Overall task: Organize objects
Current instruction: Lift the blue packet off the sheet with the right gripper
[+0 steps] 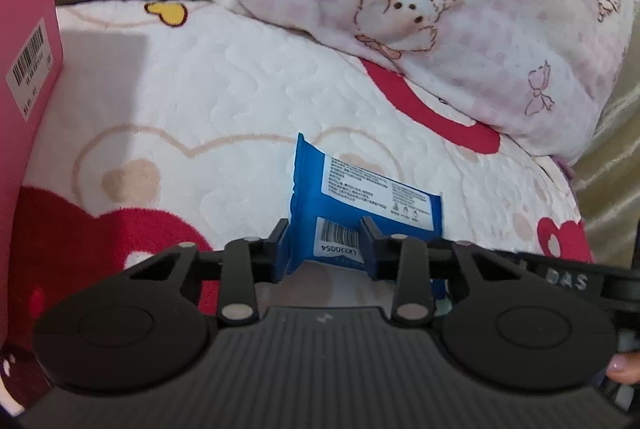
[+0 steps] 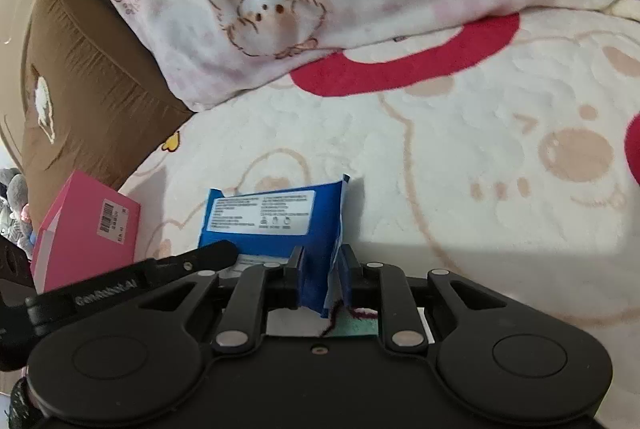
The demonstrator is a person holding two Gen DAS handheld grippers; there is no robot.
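Note:
A blue wipes packet (image 1: 360, 189) with a white printed label and a barcode lies on the plush white bed cover (image 1: 200, 89). My left gripper (image 1: 324, 241) is shut on the packet's near-left end, its pads pressing both sides at the barcode. In the right wrist view the same packet (image 2: 260, 217) lies ahead. My right gripper (image 2: 322, 265) is shut on the packet's right end, the foil pinched upright between the pads. The left gripper's finger (image 2: 208, 255) reaches in from the left onto the packet. Both grippers hold the one packet.
A pink box (image 1: 28, 29) (image 2: 88, 229) stands to the left. A pink checked blanket (image 1: 440, 9) is heaped at the back, beside a brown pillow (image 2: 92, 89). A small green piece with dark red yarn (image 2: 352, 325) lies under my right gripper. A fingertip (image 1: 624, 373) shows at the right edge.

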